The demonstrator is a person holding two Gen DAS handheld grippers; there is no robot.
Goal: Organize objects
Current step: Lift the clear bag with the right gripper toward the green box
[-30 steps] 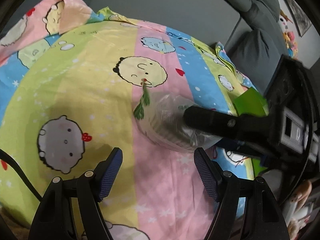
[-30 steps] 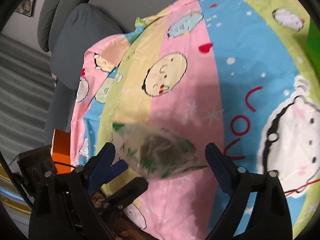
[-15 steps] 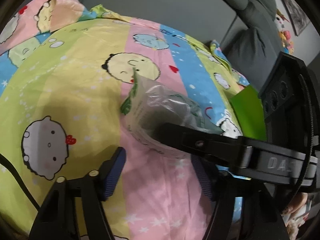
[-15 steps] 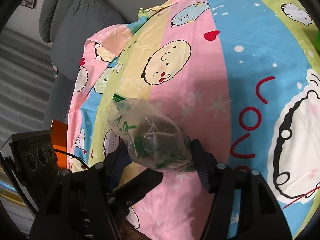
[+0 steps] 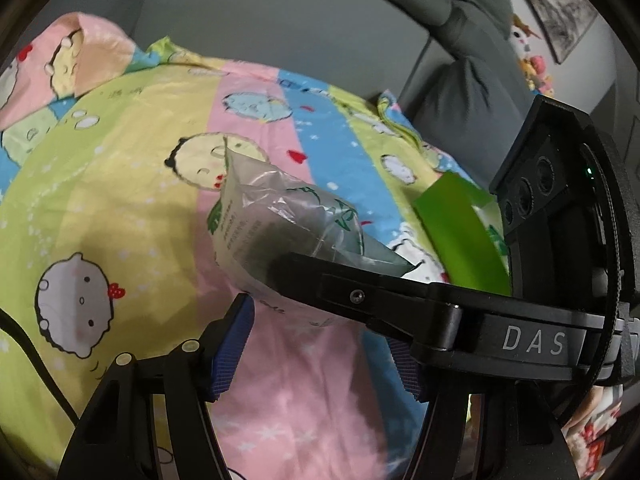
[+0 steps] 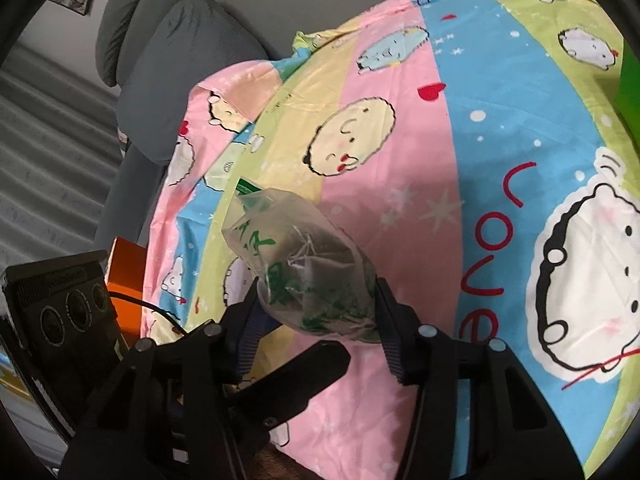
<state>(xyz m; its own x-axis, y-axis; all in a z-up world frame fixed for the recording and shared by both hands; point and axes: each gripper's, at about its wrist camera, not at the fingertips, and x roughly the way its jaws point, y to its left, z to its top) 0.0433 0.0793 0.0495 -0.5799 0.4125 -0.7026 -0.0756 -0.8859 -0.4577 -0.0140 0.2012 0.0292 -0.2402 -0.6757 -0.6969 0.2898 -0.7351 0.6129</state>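
Currently one clear plastic bag with green print sits between the fingers of the right gripper, which have just been closing and now clamp its lower end, holding it above the cartoon bedsheet. The left gripper stands just under the bag, jaws apart, not gripping it. Only the left wrist view shows one green packet; only the right shows one orange box.

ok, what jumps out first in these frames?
The clear bag with green print, clamped between the right tongs above the bed. Under it, the loud cartoon sheet in pink, blue and yellow stripes. A green box lies on the sheet to the right in the left view.
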